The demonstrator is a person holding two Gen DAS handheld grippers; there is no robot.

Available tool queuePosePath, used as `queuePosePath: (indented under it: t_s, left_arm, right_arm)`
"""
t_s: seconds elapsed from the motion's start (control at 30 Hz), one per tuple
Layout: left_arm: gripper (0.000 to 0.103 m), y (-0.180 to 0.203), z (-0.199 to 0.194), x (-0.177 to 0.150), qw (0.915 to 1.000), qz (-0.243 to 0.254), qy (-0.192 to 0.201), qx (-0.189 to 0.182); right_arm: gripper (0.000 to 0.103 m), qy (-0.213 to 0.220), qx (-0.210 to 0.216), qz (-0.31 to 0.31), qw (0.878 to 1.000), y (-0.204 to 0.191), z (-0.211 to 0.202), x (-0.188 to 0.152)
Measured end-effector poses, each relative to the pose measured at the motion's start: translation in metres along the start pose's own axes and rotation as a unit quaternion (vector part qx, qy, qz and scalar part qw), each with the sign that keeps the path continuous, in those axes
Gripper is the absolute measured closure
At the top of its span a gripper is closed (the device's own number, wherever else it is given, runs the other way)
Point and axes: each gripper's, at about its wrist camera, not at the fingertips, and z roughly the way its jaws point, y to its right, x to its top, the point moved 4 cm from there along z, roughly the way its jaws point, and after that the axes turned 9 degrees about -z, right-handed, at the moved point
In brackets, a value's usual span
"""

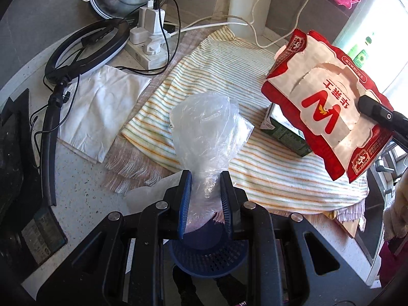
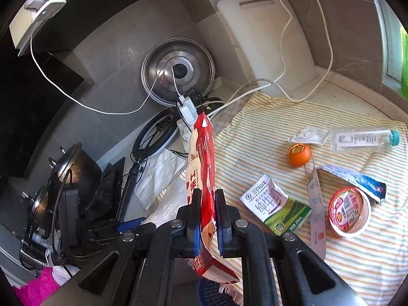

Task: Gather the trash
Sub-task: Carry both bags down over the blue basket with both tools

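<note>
Under both tongs we see the large striped cloth of cream, orange and green (image 2: 344, 255), spread over the speckled counter. Below the left tongs (image 1: 205, 178), close to the camera, stands a round blue perforated plastic basket (image 1: 209, 262); we judge it is where the trash must go.

The right tongs (image 2: 207, 196) are closed on the red and white paper food bag (image 2: 201, 168), which hangs in the air above the cloth, to the right of the left tongs. The left tongs are clamped on the neck of a crumpled clear plastic bag (image 1: 206, 127), which puffs out ahead of their tips.

To the right of the right tongs, still on the cloth, lie a green and white milk carton (image 2: 278, 206), a clear plastic bottle with a teal cap (image 2: 362, 137), a red and white round cup (image 2: 349, 211) and a small orange peel (image 2: 299, 155).

What can go wrong, in our judgement: the thin plastic is slippery and may slide out of the pads. The paper bag is torn, so it may rip more at the grip and fall. Both bags are wide and light, so they may miss the small basket.
</note>
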Motion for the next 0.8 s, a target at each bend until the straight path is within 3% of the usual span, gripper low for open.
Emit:
queuePosePath:
  t_s: [0.4, 0.8]
  left_arm:
    - [0.081, -0.002, -0.017, -0.060, 0.9986, 0.046, -0.021, -0.014]
    - [0.081, 0.005, 0.003, -0.123, 0.9931, 0.081, -0.074, -0.041]
  right_arm:
    - [0.095, -0.012, -0.015, 0.021, 1.000, -0.027, -0.040, -0.073]
    - [0.095, -0.059, -0.039, 0.043, 0.997, -0.046, -0.054, -0.151]
